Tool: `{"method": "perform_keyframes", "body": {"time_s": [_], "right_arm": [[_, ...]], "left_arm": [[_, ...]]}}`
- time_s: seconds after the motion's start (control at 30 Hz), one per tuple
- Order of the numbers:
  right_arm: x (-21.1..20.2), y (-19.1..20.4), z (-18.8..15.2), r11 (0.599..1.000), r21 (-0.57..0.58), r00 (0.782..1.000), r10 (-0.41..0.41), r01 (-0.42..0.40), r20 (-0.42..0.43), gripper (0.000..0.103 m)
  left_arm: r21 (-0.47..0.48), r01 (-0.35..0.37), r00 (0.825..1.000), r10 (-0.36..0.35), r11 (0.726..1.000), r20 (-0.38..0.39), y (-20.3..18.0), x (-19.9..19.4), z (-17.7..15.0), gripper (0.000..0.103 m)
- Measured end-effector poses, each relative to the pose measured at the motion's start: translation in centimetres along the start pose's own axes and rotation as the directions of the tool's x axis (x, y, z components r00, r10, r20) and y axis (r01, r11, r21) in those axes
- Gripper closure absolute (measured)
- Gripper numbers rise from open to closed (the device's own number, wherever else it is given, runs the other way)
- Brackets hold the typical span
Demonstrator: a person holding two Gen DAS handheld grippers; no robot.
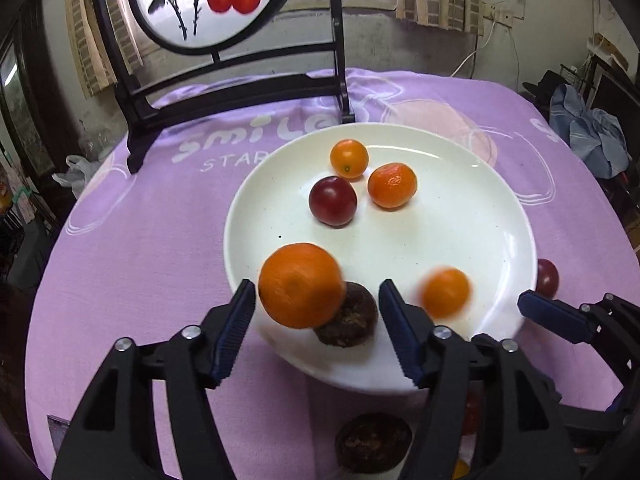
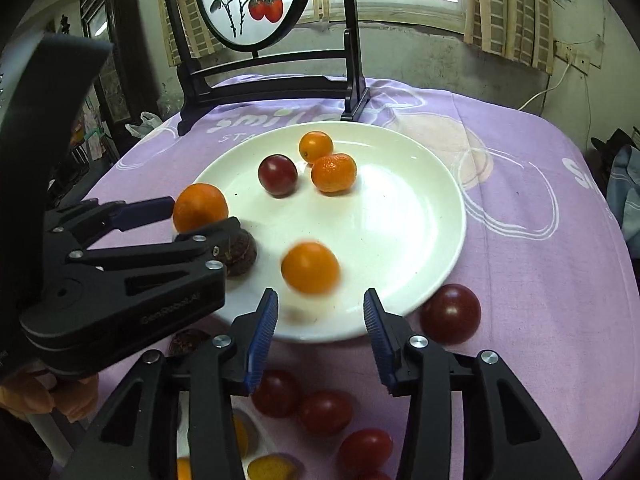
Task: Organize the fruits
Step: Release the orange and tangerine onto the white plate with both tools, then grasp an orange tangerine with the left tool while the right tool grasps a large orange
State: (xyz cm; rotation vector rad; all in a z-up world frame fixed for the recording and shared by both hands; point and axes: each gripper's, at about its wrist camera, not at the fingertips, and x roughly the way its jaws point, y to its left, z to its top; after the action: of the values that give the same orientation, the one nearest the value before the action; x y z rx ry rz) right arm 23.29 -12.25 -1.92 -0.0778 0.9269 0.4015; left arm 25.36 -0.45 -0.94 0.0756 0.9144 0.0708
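Observation:
A white plate on the purple cloth holds a kumquat, a small mandarin and a dark red fruit. My left gripper is open at the plate's near rim. A large orange, blurred, sits between its fingers above a brown fruit, touching neither finger. My right gripper is open at the plate's near edge, with a blurred small orange fruit just beyond its fingertips. The left gripper also shows in the right wrist view.
A dark red fruit lies on the cloth right of the plate. Several red fruits and yellow pieces lie near me. Another brown fruit sits under the left gripper. A black-framed painted screen stands behind the plate.

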Motion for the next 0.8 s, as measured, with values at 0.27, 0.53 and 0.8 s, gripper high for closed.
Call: {"method": "perform_keyframes", "body": {"time_s": [0.27, 0.53, 0.8], "right_arm": [[-5.6, -0.5, -3.7, 1.000, -0.019, 0.999, -0.013, 0.014, 0.051, 0.049], [-9.1, 0.3, -10.6, 0.998, -0.069, 0.999, -0.003, 0.006, 0.037, 0.049], [-7.2, 1.9, -14.7, 0.996, -0.087, 0.998, -0.008, 0.002, -0.066, 0.049]], "left_arm": [[0.000, 0.037, 0.997, -0.037, 0.999, 0.073, 0.4, -5.7, -3.2, 0.028], [0.009, 0.089, 0.993, -0.089, 0.996, 0.079, 0.6, -9.1, -9.6, 0.021], [-0.021, 0.134, 0.991, -0.134, 0.991, -0.002, 1.5, -8.6, -14.2, 0.021]]}}
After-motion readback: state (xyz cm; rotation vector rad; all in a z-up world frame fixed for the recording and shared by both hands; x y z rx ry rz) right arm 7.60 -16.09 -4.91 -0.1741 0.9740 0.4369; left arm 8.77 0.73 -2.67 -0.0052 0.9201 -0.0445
